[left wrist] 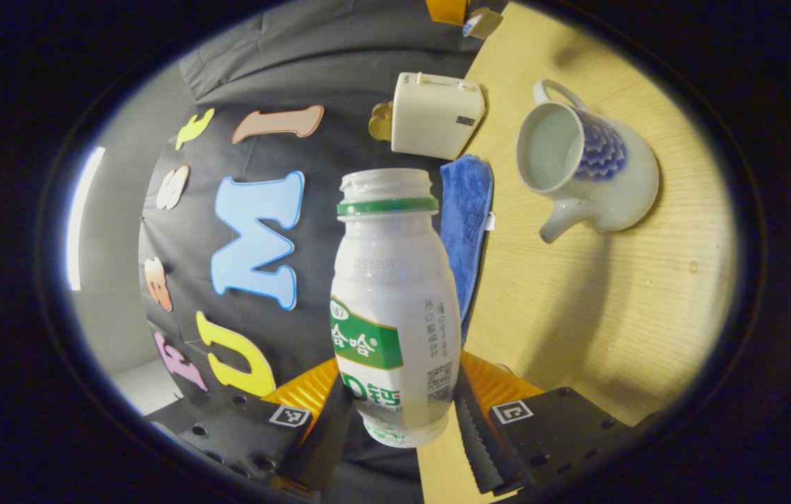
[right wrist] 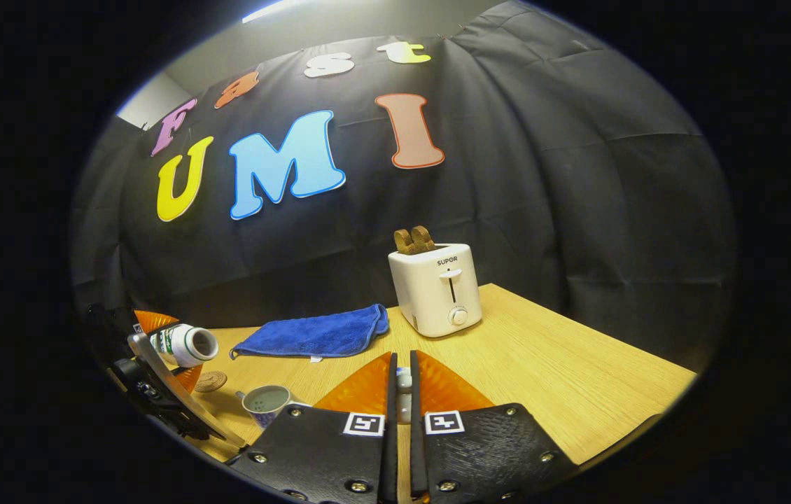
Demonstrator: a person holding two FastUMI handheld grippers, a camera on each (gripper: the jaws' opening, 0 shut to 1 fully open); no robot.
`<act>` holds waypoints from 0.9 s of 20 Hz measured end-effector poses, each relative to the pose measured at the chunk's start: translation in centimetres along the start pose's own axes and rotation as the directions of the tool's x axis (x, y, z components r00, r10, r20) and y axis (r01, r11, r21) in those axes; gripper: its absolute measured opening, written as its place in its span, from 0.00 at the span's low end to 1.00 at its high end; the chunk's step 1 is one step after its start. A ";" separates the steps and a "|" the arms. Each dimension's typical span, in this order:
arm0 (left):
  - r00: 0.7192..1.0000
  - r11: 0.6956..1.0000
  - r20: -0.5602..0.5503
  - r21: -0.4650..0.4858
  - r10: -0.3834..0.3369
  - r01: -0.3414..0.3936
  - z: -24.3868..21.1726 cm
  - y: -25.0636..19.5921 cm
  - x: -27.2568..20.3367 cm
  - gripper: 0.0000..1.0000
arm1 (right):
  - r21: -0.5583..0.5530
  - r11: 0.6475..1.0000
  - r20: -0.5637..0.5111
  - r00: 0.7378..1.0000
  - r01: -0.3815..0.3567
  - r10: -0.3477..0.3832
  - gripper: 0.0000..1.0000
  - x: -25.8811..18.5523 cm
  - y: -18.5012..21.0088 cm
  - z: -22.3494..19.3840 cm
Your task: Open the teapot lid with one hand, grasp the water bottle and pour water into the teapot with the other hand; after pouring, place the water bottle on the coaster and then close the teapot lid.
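Wooden table (right wrist: 563, 371) before the black booth wall. The uncapped water bottle (left wrist: 395, 308), clamped between the left gripper (left wrist: 399, 420) fingers, lies tipped toward the open teapot (left wrist: 581, 164) at 2 o'clock. The right gripper (right wrist: 401, 399) is nearly closed on a small pale object, probably the lid. Pouring stage; next, likely the coaster (right wrist: 210, 381).

Blue cloth (right wrist: 315, 334) beside white toaster (right wrist: 435, 288) on wooden table (right wrist: 563, 378).

Left gripper (left wrist: 395, 420): black perforated finger blocks with screw holes, square black-and-white fiducial tags, ribbed orange wedges behind, serrated inner faces. Right gripper (right wrist: 401, 413): matching black blocks, silver screws, paired square tags, orange triangular wedges.
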State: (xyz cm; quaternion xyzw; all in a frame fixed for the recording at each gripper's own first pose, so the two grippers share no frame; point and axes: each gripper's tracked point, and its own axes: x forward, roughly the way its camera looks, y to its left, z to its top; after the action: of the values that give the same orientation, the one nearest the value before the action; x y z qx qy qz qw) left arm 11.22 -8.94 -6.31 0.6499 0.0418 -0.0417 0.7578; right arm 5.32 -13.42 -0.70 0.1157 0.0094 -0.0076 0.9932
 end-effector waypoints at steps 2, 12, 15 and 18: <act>1.000 0.999 0.009 0.047 0.011 -0.012 0.1 0.3 -0.4 0.84 | 0.000 1.000 0.002 1.000 -0.001 0.001 0.07 0.1 0.0 0.0; 0.998 0.981 0.052 0.187 0.044 -0.053 1.2 1.8 -0.2 0.79 | 0.006 1.000 0.005 1.000 -0.007 0.007 0.07 -0.1 0.1 0.1; 0.997 0.975 0.057 0.215 0.048 -0.059 1.3 2.3 -0.1 0.79 | 0.005 1.000 0.003 1.000 -0.008 0.008 0.07 -0.1 0.1 0.2; 0.997 0.970 0.061 0.236 0.051 -0.064 1.5 2.6 0.0 0.79 | 0.005 1.000 0.001 1.000 -0.010 0.010 0.07 -0.1 0.1 0.1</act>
State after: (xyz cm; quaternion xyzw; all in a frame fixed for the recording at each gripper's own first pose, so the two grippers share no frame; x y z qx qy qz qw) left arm 11.53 -9.99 -3.48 0.7354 -0.0029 -0.0422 0.6763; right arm 5.25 -13.34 -0.61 0.1181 0.0083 -0.0029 0.9930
